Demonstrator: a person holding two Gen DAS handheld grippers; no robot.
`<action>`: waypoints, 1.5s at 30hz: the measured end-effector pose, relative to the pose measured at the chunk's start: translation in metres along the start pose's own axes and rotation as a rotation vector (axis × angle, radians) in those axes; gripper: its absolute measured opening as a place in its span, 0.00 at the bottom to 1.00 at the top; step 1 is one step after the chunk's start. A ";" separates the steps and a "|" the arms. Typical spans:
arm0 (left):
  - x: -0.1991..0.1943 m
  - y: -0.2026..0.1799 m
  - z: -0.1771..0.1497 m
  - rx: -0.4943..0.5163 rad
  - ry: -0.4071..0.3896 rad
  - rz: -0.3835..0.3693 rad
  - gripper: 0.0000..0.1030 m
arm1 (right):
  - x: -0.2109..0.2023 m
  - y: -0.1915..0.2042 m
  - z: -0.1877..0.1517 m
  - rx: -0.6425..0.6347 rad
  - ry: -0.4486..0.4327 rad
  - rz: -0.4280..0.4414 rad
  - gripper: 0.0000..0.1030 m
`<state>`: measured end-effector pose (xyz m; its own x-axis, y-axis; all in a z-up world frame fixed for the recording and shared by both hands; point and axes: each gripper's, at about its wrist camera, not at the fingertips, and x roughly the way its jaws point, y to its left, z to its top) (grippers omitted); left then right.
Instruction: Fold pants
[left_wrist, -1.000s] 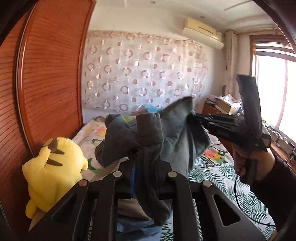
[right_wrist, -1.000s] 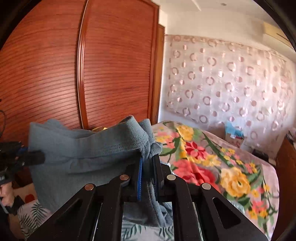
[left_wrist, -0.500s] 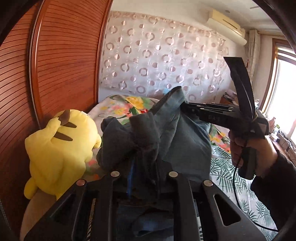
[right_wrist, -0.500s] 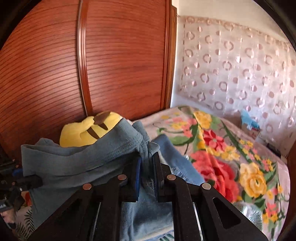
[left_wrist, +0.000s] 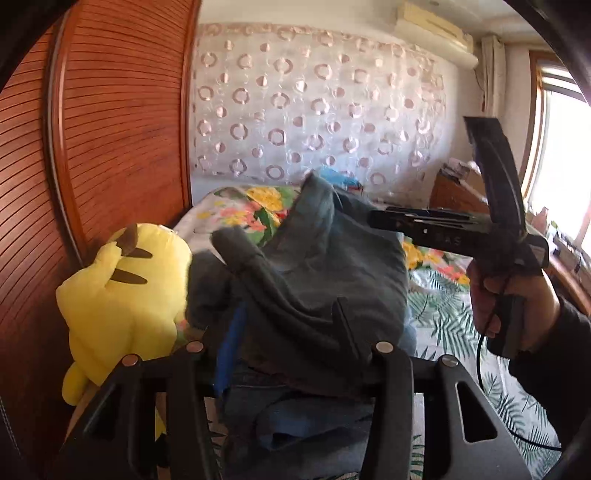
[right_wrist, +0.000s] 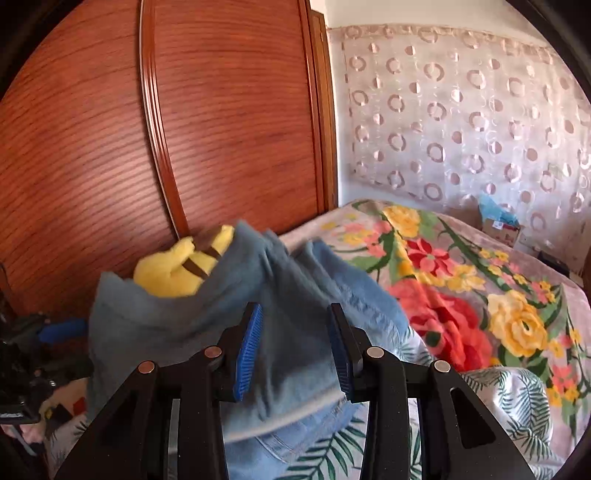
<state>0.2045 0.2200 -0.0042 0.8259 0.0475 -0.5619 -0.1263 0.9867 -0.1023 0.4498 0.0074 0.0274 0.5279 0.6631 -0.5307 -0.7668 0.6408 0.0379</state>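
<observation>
Left gripper (left_wrist: 288, 332): jaws opening; the grey-blue pants (left_wrist: 325, 280), clamped a second ago, now slump loose between the pads beside the yellow plush toy (left_wrist: 122, 291). Right gripper (right_wrist: 293, 345): jaws likewise opening, fabric lying between the blue pads (right_wrist: 249, 343) without pressure. The folded-over end is dropping onto the lower layer on the bed (right_wrist: 480, 295); this fold appears complete.
</observation>
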 end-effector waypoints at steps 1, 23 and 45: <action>0.004 -0.001 -0.002 0.003 0.016 0.004 0.47 | 0.002 -0.002 -0.002 0.005 0.011 -0.009 0.37; -0.028 -0.012 -0.021 0.055 0.033 0.017 0.62 | -0.092 0.047 -0.040 0.040 -0.068 -0.059 0.37; -0.087 -0.080 -0.026 0.153 -0.063 -0.092 1.00 | -0.218 0.070 -0.110 0.126 -0.122 -0.170 0.37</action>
<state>0.1284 0.1331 0.0317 0.8637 -0.0386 -0.5026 0.0320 0.9992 -0.0218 0.2404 -0.1347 0.0528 0.6918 0.5784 -0.4322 -0.6155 0.7854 0.0660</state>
